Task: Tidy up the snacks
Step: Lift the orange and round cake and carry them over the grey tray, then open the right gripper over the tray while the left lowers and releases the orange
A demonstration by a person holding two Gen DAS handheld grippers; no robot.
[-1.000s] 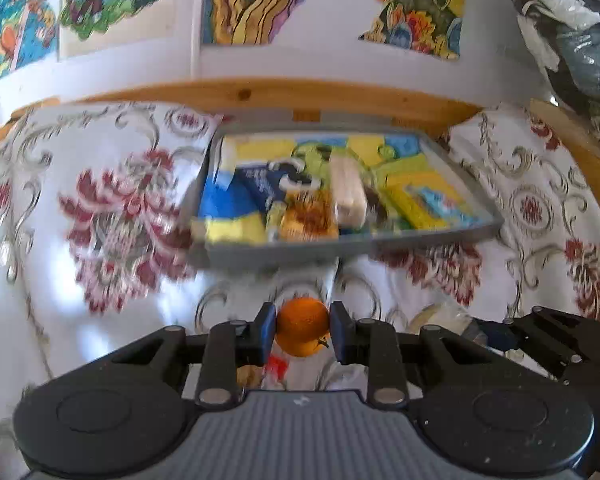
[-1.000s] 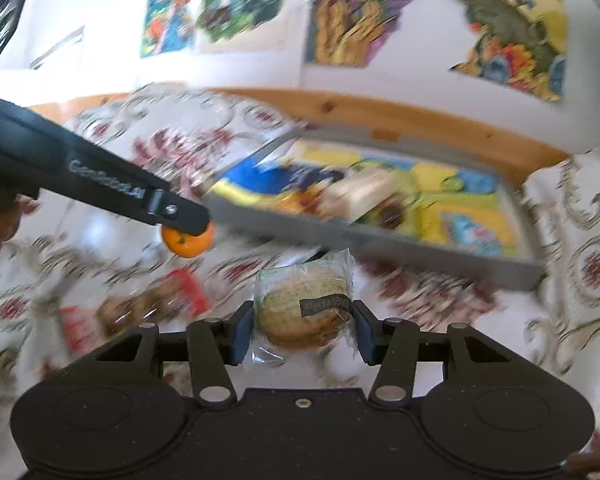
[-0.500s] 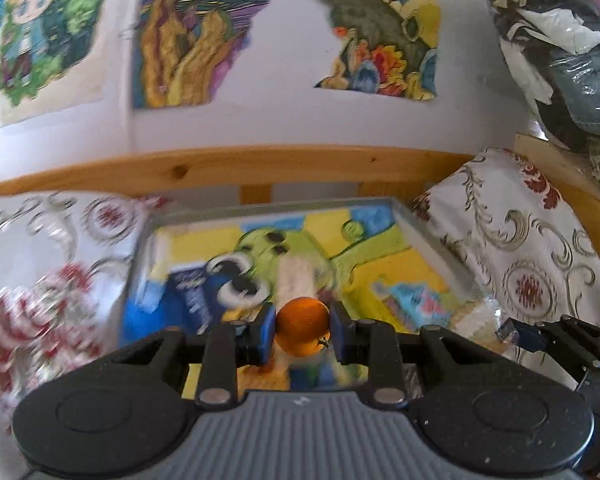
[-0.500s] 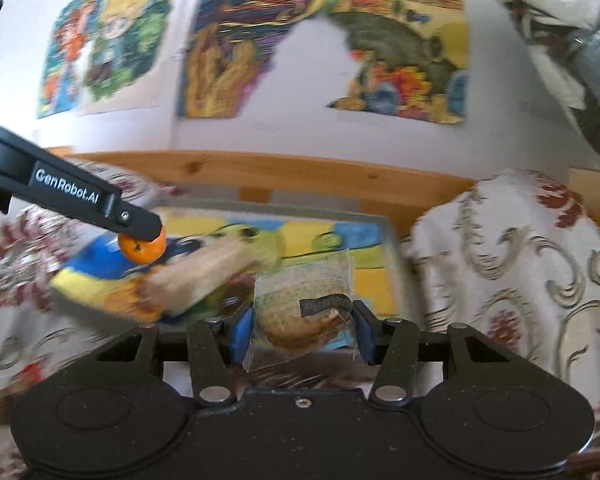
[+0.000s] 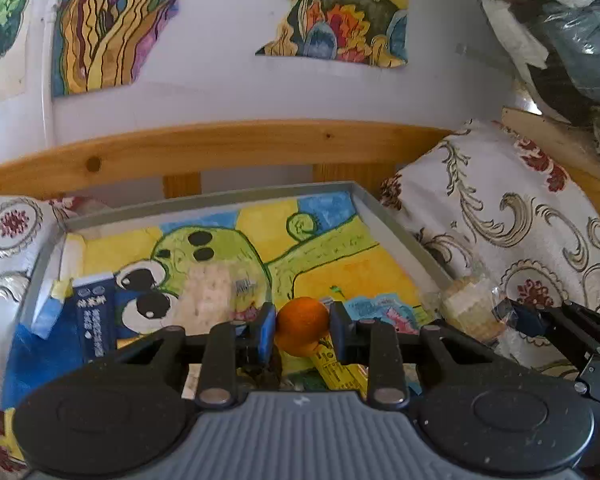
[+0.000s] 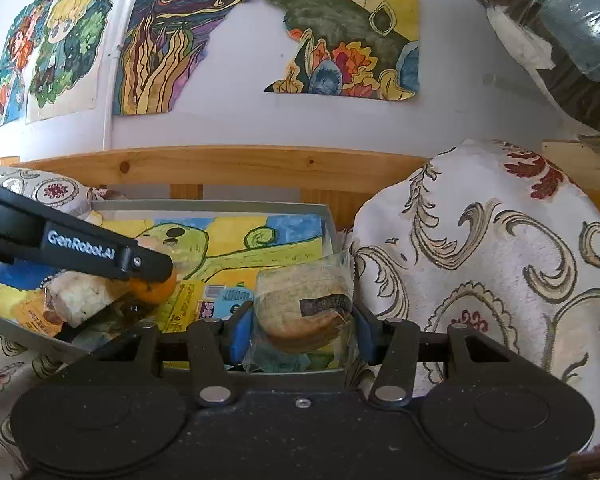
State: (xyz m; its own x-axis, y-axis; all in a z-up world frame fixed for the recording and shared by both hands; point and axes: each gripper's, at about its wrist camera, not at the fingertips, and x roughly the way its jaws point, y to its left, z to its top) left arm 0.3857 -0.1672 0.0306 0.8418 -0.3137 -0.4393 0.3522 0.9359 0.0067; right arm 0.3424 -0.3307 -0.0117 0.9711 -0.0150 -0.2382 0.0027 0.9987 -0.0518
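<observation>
1. Grippers first: your left gripper [image 5: 303,334] pinches a small orange fruit [image 5: 302,331] between its blue pads, and your right gripper [image 6: 303,330] clamps a round cake in clear wrap [image 6: 303,307]. Both grips look the same as a second ago.
2. Your left gripper has moved forward since then. A second ago the fruit hung over the patterned cloth, short of the grey tray [image 5: 396,226]. Now it hovers above the tray's painted lining, over the near part, close to a yellow packet [image 5: 334,362].
3. Your right gripper has come forward too. The wrapped cake was short of the tray's front wall; now it sits over the tray's right end, just beside the right wall and the patterned cushion [image 6: 492,264].
4. In the right wrist view your left gripper reaches in from the left, the fruit under its tip, near a pale wrapped bar [image 6: 82,300] lying in the tray.
5. A dark blue packet [image 5: 95,314] stands at the tray's left side, and the tray fills more of both views than before.
</observation>
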